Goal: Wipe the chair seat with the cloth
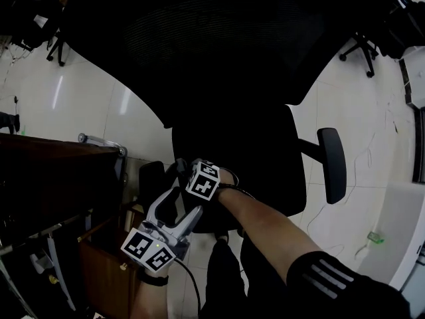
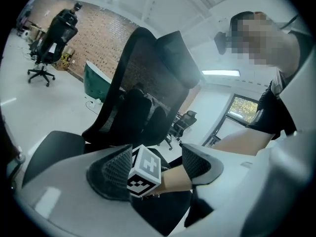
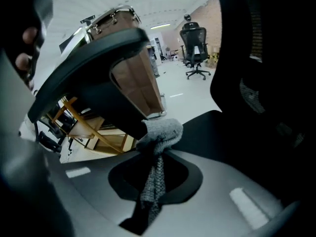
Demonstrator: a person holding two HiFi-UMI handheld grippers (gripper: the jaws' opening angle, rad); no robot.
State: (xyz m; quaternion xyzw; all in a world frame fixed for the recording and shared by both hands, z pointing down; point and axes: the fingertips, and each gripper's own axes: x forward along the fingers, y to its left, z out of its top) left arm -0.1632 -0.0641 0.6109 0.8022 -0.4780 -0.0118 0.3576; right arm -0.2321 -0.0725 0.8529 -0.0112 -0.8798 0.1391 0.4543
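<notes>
The black office chair fills the head view, its seat [image 1: 269, 168] below the wide backrest [image 1: 219, 38]. My right gripper [image 3: 157, 177] is shut on a grey knitted cloth [image 3: 159, 132], which bunches beyond the jaws and hangs down between them. It is held low at the seat's left side [image 3: 222, 127], just under the chair's left armrest [image 3: 91, 78]. In the head view only its marker cube [image 1: 203, 181] shows clearly. My left gripper [image 1: 180, 205] sits just below and left of it, open and holding nothing [image 2: 155, 169]. The right gripper's cube [image 2: 145, 172] shows beyond its jaws.
A dark wooden desk [image 1: 60, 171] with a lower wooden unit [image 1: 109, 268] stands close on the left of the chair. The chair's right armrest [image 1: 332, 161] sticks out over white floor. Other office chairs [image 1: 362, 45] stand further back. A white table edge [image 1: 402, 238] is at the right.
</notes>
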